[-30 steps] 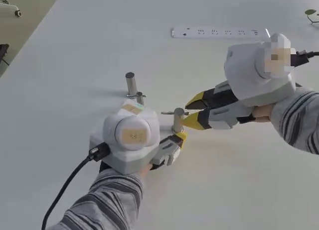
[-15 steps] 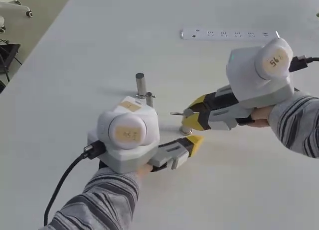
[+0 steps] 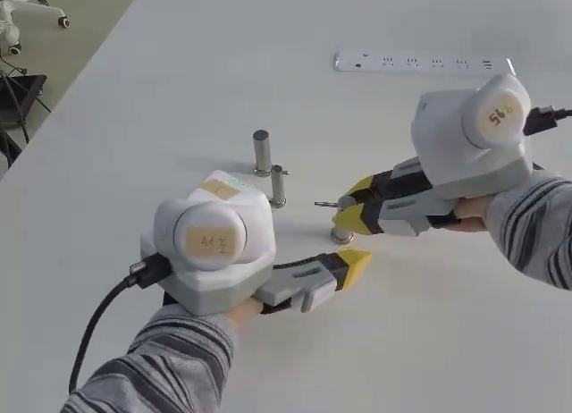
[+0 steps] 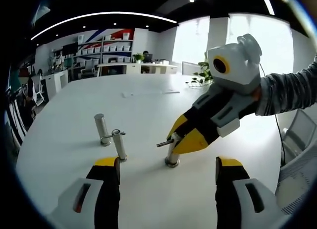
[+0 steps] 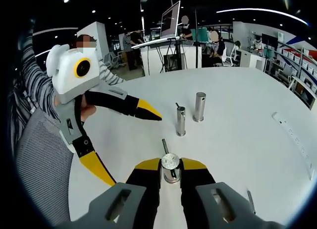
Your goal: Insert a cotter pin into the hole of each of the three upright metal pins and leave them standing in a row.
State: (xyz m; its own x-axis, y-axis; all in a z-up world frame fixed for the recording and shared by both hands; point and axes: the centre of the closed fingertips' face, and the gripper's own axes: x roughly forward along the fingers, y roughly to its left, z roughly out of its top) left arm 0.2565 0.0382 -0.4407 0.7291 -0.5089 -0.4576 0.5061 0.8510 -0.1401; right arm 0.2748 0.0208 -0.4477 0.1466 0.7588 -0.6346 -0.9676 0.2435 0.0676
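Observation:
Three metal pins stand on the white table. The far pin [image 3: 261, 152] is bare. The middle pin [image 3: 278, 186] has a cotter pin through its top. My right gripper [image 3: 344, 209] is shut on the top of the nearest pin [image 3: 342, 235], and a cotter pin [image 3: 323, 203] sticks out of it to the left. In the right gripper view the pin's round top [image 5: 170, 161] sits clamped between the yellow jaws. My left gripper [image 3: 350, 263] is open, just short of that pin and holding nothing; in its own view the nearest pin [image 4: 172, 152] stands ahead between its jaws.
A white power strip [image 3: 424, 63] lies at the far side of the table. A black cable [image 3: 98, 324] trails from my left gripper toward the near left edge. Chairs and desks stand beyond the table.
My left gripper has drawn back from the nearest pin toward me and now stands apart from it. The right gripper has stayed at that pin. The head camera has shifted.

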